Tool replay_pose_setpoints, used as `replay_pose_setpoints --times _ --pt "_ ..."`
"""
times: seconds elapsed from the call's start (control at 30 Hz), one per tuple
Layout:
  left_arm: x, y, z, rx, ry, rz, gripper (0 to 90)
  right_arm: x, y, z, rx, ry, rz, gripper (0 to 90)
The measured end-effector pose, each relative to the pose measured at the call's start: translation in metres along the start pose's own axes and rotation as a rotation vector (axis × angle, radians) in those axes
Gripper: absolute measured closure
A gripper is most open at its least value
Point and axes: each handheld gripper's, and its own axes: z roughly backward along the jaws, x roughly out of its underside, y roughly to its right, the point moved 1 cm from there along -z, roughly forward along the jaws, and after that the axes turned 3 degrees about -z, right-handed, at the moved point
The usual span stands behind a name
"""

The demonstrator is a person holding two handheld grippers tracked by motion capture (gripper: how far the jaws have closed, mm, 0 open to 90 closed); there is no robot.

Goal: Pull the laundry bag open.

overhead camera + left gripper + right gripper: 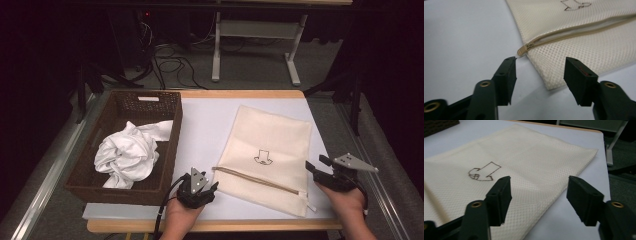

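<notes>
A cream mesh laundry bag with a beige zipper (267, 152) is seen lying flat on the white worktop (205, 130), right of centre in the high view, beside a dark brown woven basket (122, 182) in which a crumpled white cloth (129, 152) lies. The left hand-held gripper (540, 72) is held released at lower centre, its jaws apart just short of the beige zipper pull (522, 50) and nothing grasped. The right hand-held gripper (539, 195) is likewise released at the bag's right edge, at the lower right.

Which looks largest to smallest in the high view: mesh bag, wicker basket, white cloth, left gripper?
1. wicker basket and mesh bag: look alike in area, so unranked
2. white cloth
3. left gripper, smallest though nearest the camera
</notes>
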Motion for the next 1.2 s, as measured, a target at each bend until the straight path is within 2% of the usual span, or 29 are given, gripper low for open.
replay_pose_setpoints --times 0.07,0.17,0.2,0.27,0.37,0.43,0.63,0.73,0.9,1.07,1.2 --pt "0.000 0.000 0.002 0.005 0.011 0.000 38.7 0.005 -0.004 0.009 0.000 0.009 -0.004 25.3" --pt "-0.001 -0.002 0.005 0.011 0.037 0.025 30.6 0.018 -0.004 0.018 -0.020 0.032 -0.002 16.6" --pt "-0.001 -0.003 0.005 0.002 0.035 0.035 26.1 0.022 -0.003 0.017 -0.031 0.024 -0.014 14.1" --pt "-0.001 -0.004 0.003 0.000 0.019 0.055 14.3 0.023 -0.002 0.011 -0.028 -0.039 -0.017 6.4" --pt "0.000 -0.005 0.000 0.011 0.006 0.062 10.1 0.024 -0.005 0.007 -0.032 -0.060 0.007 3.5" --pt "-0.001 -0.006 0.000 0.011 0.006 0.065 8.2 0.024 -0.008 0.007 -0.044 -0.051 0.010 0.2" --pt "-0.001 -0.006 0.003 0.030 0.007 0.074 6.6 0.022 -0.013 0.008 -0.051 -0.029 0.024 0.0" --pt "-0.002 -0.004 0.008 0.035 0.022 0.068 5.9 0.021 -0.014 0.008 -0.051 -0.027 0.015 0.0" --pt "-0.004 -0.003 0.014 0.032 0.038 0.059 5.9 0.019 -0.019 0.009 -0.051 -0.016 0.003 0.0" --pt "-0.008 -0.005 0.021 0.031 0.050 0.053 5.9 0.017 -0.023 0.008 -0.052 0.003 0.028 0.0" --pt "-0.014 -0.008 0.025 0.024 0.069 0.048 5.2 0.017 -0.025 0.005 -0.058 -0.002 0.025 0.0"
